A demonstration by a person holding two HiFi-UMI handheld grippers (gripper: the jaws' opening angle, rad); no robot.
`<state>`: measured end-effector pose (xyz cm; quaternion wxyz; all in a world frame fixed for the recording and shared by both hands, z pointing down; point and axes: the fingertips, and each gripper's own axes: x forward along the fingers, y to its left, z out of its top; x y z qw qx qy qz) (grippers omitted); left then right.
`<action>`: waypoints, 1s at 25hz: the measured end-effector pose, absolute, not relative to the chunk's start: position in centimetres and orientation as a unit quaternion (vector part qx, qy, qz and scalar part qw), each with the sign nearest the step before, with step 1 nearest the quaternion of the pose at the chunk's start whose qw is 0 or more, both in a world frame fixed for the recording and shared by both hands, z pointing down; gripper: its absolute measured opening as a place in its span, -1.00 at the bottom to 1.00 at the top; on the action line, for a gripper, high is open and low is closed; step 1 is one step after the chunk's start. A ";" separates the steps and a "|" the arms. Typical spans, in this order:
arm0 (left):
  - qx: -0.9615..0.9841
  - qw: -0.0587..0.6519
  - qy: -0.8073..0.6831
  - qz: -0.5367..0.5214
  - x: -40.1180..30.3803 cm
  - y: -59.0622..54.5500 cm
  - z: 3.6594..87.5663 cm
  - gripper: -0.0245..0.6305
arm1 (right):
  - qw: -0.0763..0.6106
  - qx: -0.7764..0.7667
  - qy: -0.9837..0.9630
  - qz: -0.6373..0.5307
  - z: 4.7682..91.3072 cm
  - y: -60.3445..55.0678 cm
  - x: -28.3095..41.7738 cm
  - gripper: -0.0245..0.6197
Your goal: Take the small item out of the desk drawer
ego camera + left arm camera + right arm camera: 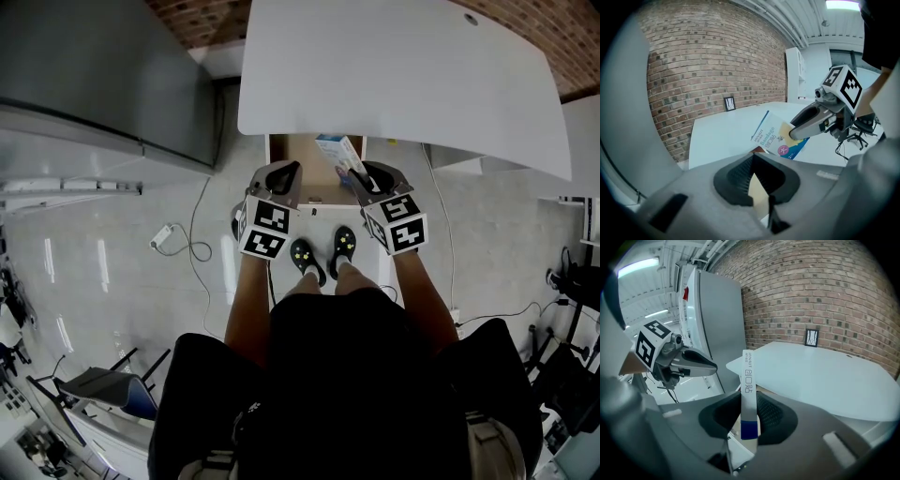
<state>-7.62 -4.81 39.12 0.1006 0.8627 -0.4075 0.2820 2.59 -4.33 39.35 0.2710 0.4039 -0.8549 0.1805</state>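
A flat white and blue bandage box (339, 153) stands on edge between the pads of my right gripper (361, 176), which is shut on it above the open drawer (298, 152) under the white desk (403, 75). In the right gripper view the box (749, 394) rises upright out of that gripper (749, 417), the pads pressing its two faces. My left gripper (287, 174) hovers beside it over the drawer's left part, shut and empty (757, 176). The left gripper view shows the box (776, 136) clamped in the right gripper (802, 129) in front of the desk top.
A tall grey cabinet (112, 75) stands left of the desk. A cable and a plug (178, 239) lie on the pale floor. The person's shoes (323, 253) are right before the drawer front. An office chair (103, 386) sits at lower left. A brick wall (825, 291) is behind the desk.
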 end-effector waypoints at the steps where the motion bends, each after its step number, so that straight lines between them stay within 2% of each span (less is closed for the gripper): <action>1: 0.863 0.100 -0.408 0.280 -7.6 -4.7 38.9 -0.93 | 0.269 0.405 -0.855 0.180 39.1 -4.2 2.7 -0.60; 25: 0.877 0.056 -0.411 0.242 -5.8 -5.8 33.0 -0.93 | 0.216 0.419 -0.866 0.166 33.5 -4.4 4.9 -0.60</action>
